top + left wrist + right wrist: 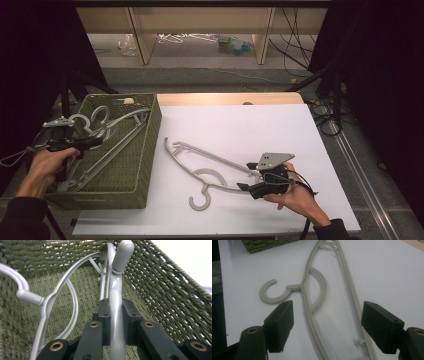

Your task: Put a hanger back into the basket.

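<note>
A: Item one?
B: Grey plastic hanger (117,315), held in the left gripper (95,141), whose jaws are clamped on its straight bar. In the left gripper view the bar runs up between the pads to a rounded, capped end close to the basket wall. It sits inside the woven olive-green basket (145,150) at the table's left edge.

A: Anything else in that basket?
B: More grey hangers (107,131), same pattern, lying along the basket; curved shoulders and a hook are visible. I cannot tell how many.

A: Item two?
B: Light grey hanger (210,167), lying flat on the white table top (280,125), near the front edge and just right of the basket. Thin arched shoulder, straight lower bar, a half-ring brace under the neck, open C-shaped hook (273,293), small peg near one end.

A: And the right gripper?
B: Right gripper (247,176), jaws spread wide, one on either side of that hanger's end, pads not pressing on it. The hand rests near the table's front edge.
</note>
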Demonstrator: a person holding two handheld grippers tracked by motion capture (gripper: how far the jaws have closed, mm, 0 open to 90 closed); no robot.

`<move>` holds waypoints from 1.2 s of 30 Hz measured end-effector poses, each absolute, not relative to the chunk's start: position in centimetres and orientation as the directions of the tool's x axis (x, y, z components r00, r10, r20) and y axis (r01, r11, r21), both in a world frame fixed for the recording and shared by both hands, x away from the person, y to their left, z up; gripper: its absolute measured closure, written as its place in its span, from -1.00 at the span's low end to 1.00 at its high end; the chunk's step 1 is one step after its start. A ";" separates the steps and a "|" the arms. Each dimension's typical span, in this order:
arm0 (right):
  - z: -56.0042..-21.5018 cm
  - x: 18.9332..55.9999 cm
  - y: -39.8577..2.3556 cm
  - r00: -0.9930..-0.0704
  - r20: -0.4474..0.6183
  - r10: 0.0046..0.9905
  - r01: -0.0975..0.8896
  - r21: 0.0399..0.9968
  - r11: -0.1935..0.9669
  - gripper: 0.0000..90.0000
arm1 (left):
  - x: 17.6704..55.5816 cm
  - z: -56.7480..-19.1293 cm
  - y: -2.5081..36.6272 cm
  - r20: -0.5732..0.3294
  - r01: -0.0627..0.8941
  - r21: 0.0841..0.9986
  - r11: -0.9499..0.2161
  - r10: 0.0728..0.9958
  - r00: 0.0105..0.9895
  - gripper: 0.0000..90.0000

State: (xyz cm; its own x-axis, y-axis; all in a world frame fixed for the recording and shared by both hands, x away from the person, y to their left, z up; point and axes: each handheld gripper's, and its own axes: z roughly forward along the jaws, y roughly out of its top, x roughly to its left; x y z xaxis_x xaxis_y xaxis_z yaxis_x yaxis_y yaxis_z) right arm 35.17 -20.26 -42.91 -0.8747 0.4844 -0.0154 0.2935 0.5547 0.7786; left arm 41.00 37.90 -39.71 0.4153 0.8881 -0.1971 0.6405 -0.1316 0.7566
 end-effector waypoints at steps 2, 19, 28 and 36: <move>-42.9 35.2 -20.2 -0.874 -0.018 0.486 0.293 0.778 0.555 -0.40 | 41.2 -40.1 37.9 -0.215 0.646 0.756 -0.103 0.893 0.395 0.74; -42.9 35.2 -20.2 -0.876 -0.016 0.482 0.294 0.775 0.560 -0.40 | 41.6 -41.4 39.0 -0.139 0.709 0.700 -0.086 0.957 0.253 0.65; -42.9 35.1 -20.1 -0.873 -0.016 0.487 0.297 0.775 0.558 -0.40 | 41.3 -41.4 39.5 -0.153 0.701 0.713 0.017 0.980 0.131 0.51; -42.9 35.2 -20.2 -0.874 -0.015 0.485 0.296 0.775 0.558 -0.40 | 40.0 -40.0 39.3 -0.188 0.645 0.762 0.054 0.972 0.141 0.32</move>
State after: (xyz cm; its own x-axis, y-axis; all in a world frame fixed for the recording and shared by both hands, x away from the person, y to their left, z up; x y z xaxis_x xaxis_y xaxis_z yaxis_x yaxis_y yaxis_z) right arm 35.19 -20.19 -42.92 -0.8743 0.4852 -0.0150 0.2962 0.5576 0.7754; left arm 39.98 39.29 -39.95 0.1408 0.9721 -0.1877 0.6448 0.0539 0.7625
